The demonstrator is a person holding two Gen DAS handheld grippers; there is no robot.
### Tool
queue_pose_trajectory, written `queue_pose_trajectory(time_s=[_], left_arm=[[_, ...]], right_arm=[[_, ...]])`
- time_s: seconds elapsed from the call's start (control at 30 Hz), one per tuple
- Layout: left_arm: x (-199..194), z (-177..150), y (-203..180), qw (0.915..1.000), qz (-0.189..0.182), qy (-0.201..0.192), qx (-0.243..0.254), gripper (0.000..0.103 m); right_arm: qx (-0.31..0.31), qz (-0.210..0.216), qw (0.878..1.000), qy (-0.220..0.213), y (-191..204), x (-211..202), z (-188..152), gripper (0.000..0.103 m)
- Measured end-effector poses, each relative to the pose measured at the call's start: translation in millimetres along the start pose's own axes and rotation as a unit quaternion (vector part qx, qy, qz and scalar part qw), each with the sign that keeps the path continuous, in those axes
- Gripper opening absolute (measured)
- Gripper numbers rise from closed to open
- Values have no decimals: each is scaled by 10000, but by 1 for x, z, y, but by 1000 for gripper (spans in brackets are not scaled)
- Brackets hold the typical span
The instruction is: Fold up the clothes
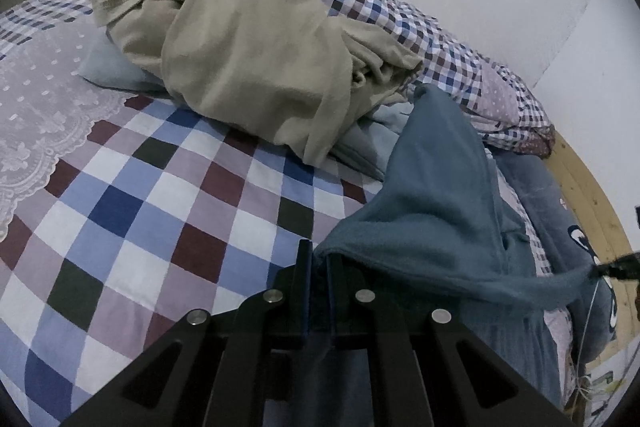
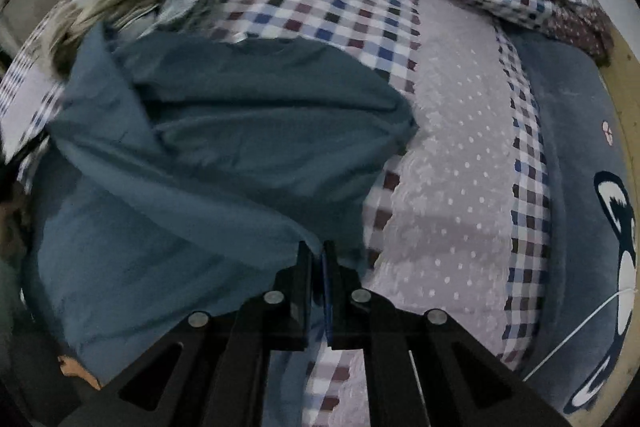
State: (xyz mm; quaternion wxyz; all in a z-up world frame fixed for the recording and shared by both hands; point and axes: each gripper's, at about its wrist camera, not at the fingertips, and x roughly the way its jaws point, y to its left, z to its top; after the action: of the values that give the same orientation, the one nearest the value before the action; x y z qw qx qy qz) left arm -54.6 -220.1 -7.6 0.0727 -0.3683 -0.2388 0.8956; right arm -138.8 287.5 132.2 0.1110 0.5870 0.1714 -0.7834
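Left wrist view: my left gripper (image 1: 319, 259), jaws pinching hem of teal-blue fleece garment (image 1: 436, 195), lifted off checked patchwork bed cover (image 1: 168, 195). Crumpled beige cotton garment (image 1: 248, 47) behind, unfolded.

Right wrist view: my right gripper (image 2: 317, 259), jaws clamped on teal-blue fleece garment (image 2: 240, 131), rumpled. Folding barely begun, I judge.

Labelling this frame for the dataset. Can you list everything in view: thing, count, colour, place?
blue garment: 1, slate blue, lifted off the bed, edge pinched by both grippers
beige garment: 1, beige, crumpled heap further back on the bed
light blue garment: 1, pale blue, under the beige heap
checked bedsheet: 1, blue, maroon, white checks with lilac lace panels
checked quilt: 1, bunched along the wall
plush blanket: 1, grey-blue with cartoon print, bed's edge
wooden bed frame: 1, light wood
left gripper: black, shut on fabric
right gripper: black, shut on fabric
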Motion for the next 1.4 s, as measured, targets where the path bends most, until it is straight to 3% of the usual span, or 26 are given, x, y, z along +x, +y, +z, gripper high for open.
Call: queue_pose_trajectory(time_s=[0.17, 0.3, 0.33, 0.4, 0.47, 0.5, 0.6, 0.7, 0.87, 0.97, 1.0, 1.03, 1.23, 1.33, 1.4], left_arm=[[-4, 0, -2, 9998, 10, -215, 48, 5], [3, 0, -1, 9999, 54, -81, 84, 5], [4, 0, -1, 9999, 65, -59, 73, 5], [6, -1, 0, 9999, 93, -32, 73, 5], [7, 0, 0, 9999, 105, -8, 72, 5], [8, 0, 0, 9999, 114, 14, 63, 5], [9, -1, 1, 9999, 138, 50, 69, 5], [8, -1, 0, 9998, 151, 39, 84, 5], [8, -2, -1, 9998, 179, 44, 105, 5], [9, -1, -1, 9997, 181, 72, 111, 5], [10, -1, 0, 9997, 181, 78, 109, 5], [10, -1, 0, 9998, 177, 81, 108, 5], [9, 0, -3, 9997, 173, 64, 155, 5], [7, 0, -8, 9995, 179, 39, 270, 5], [6, 0, -14, 9991, 181, 36, 393, 5]], right_arm=[[143, 105, 9998, -40, -2, 19, 31, 3], [316, -289, 9990, 144, -9, 75, 55, 7], [516, -451, 9976, 84, -15, 83, 57, 14], [1102, -496, 9916, -464, -26, 78, 52, 17], [1608, -184, 9806, -1102, -34, 65, 34, 39], [1827, -16, 9737, -1363, -38, 60, 21, 55], [2109, 475, 9656, -1443, -42, 65, -6, 60], [1938, 782, 9697, -1265, -32, 85, -19, 60], [1681, 676, 9761, -1197, -14, 108, -10, 60], [1273, 461, 9829, -1247, -3, 115, -2, 54], [1121, 312, 9860, -1192, 1, 117, 0, 25], [970, 163, 9886, -1136, 5, 119, 1, 3], [941, 194, 9857, -1387, 6, 73, -38, 2], [1281, 252, 9860, -1040, -3, 74, -70, 2], [1323, 384, 9897, -379, -4, 95, -88, 4]])
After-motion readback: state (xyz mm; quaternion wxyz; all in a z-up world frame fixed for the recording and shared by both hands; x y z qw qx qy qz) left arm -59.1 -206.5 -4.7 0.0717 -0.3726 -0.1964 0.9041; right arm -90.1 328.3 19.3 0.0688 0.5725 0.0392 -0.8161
